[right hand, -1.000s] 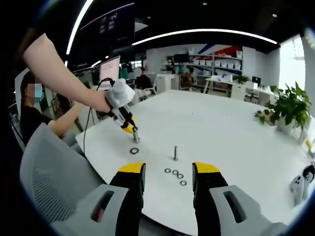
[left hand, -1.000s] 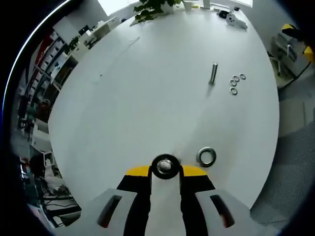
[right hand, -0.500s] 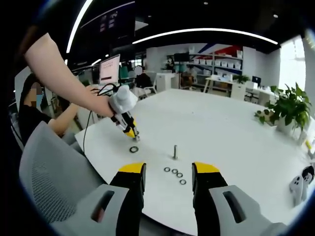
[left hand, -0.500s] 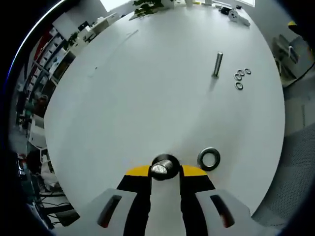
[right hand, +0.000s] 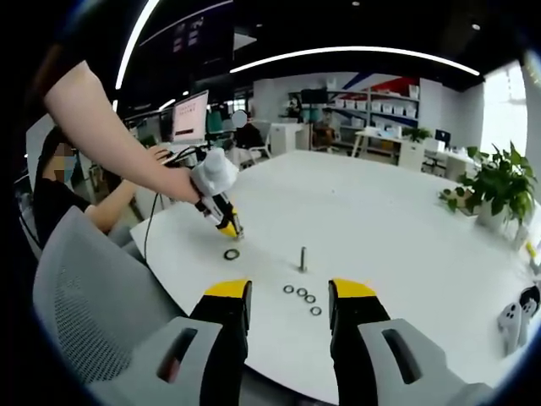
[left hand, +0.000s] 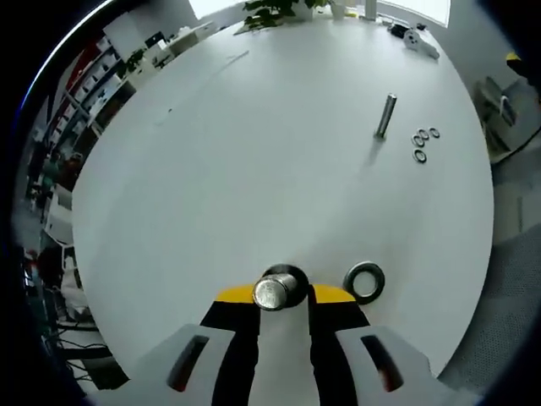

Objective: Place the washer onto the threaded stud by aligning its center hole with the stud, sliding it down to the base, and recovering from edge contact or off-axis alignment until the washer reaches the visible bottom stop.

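I take the upright threaded stud (right hand: pixel 302 258) as my landmark on the white table (right hand: pixel 397 228). My left tongs (left hand: pixel 282 293) are pinched narrow on a short metal cylinder (left hand: pixel 276 290), probably a bolt or a second stud, seen end-on between the yellow tips, well to the stud's left in the right gripper view. The large washer (left hand: pixel 364 281) lies flat on the table just beside those tips, on the side nearer the stud, and nothing grips it. Four small washers (right hand: pixel 302 299) sit in a loose row near the stud's foot, between it and my right tongs (right hand: pixel 287 291), which hang wide and empty. My worry: if the washer goes on tilted, its rim could catch the stud's top or threads and jam; a sideways knock might topple the free-standing stud or scatter the small washers. The cylinder could also slip from so shallow a pinch. I can read no brand or writing; the screens and shelves behind are too blurred.
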`<state>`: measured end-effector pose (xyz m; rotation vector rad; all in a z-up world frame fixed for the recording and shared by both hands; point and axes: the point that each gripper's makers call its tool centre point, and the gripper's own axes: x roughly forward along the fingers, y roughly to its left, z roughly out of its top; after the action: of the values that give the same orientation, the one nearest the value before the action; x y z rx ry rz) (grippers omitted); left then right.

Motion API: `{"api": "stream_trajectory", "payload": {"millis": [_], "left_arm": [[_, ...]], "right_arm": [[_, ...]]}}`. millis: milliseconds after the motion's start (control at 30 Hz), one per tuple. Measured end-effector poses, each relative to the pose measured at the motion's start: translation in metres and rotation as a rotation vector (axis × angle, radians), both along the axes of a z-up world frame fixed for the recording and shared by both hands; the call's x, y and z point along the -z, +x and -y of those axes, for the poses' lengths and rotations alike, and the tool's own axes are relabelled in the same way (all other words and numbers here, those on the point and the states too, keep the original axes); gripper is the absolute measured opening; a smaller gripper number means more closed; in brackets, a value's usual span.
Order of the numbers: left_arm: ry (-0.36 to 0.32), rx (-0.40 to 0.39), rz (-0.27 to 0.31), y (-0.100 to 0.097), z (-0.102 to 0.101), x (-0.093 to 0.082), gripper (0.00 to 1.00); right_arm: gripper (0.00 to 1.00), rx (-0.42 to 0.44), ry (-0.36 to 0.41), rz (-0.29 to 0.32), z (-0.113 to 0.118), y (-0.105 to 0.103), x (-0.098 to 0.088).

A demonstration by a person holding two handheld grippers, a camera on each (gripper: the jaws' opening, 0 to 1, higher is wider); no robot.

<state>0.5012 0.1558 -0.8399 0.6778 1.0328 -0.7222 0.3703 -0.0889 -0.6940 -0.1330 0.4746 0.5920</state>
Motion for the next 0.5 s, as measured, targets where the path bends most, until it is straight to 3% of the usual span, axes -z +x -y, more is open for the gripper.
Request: {"api": "stream_trajectory", "payload": {"millis": [500], "left_arm": [[-0.004, -0.004, 0.002, 0.0004, -0.0014, 0.0089, 0.21]], "right_arm": [[0.39, 0.009, 0.007, -0.005, 0.0011, 0.0003, 0.0006]]}}
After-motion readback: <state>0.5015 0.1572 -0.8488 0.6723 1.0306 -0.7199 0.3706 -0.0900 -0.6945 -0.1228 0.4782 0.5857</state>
